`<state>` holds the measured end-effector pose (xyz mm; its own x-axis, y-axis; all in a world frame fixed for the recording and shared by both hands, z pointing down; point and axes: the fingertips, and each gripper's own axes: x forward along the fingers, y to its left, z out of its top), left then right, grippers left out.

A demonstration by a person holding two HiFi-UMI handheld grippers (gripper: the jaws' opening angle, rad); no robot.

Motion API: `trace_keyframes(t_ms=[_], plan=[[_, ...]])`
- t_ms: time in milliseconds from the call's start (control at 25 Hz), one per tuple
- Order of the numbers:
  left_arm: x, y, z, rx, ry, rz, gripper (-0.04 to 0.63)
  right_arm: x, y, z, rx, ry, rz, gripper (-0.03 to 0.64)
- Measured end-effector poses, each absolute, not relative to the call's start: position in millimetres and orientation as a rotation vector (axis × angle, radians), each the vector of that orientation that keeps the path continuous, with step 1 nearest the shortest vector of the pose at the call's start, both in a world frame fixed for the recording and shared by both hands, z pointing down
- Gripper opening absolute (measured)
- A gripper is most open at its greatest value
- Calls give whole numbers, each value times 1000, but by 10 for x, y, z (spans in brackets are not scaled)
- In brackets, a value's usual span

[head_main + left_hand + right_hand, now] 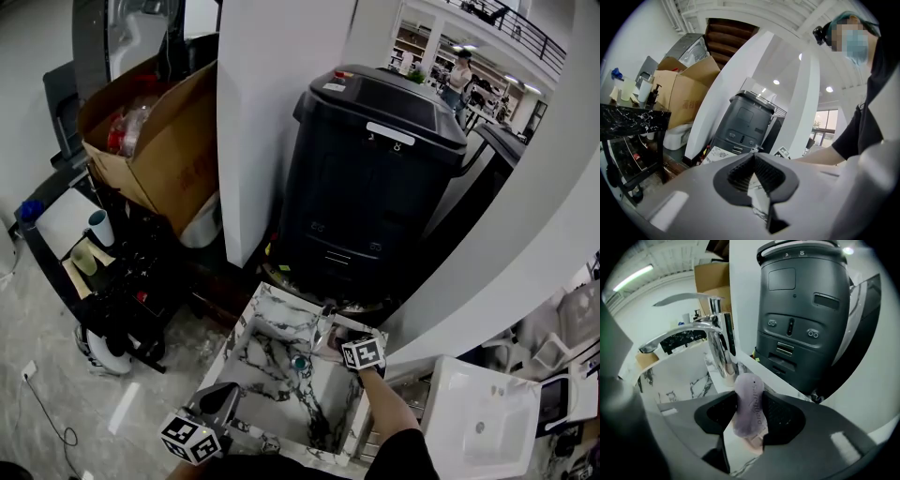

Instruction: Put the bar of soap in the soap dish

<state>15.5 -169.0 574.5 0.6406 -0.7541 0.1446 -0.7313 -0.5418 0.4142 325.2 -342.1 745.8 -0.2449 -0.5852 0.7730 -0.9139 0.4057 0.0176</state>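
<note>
My right gripper (749, 394) is shut on a pale purple bar of soap (749, 404), held upright between the pads. Just under the soap shows a small pinkish piece (753, 444) that may be the soap dish; I cannot tell whether they touch. It hangs over the back ledge of the marble sink (684, 380), right beside the chrome faucet (717, 343). In the head view the right gripper (337, 339) sits at the sink's far right corner and the soap is hidden. My left gripper (220, 401) is at the sink's near left edge, its jaws (753, 157) shut on nothing.
A big black bin (375, 178) stands right behind the marble sink (246, 330), next to a white pillar (272, 103). An open cardboard box (159, 131) and a cluttered dark stand (103, 272) are at the left. A white basin (478, 422) lies to the right.
</note>
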Motion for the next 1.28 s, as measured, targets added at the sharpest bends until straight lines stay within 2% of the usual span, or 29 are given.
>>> trace_keyframes(t_ms=[320,600,1280], plan=[[125,-1683,5755,2418,-1178,-70,52,3268,-3451,7565,1127,-1842,446,170],[153,-1700,5743,2433,-1156,-72,52,3232,-3430,7585,1128,-1840,458,170],[351,-1835,5630,2537,-948,-95,52,3321,-3195,6869,1484,-1958,538,179]])
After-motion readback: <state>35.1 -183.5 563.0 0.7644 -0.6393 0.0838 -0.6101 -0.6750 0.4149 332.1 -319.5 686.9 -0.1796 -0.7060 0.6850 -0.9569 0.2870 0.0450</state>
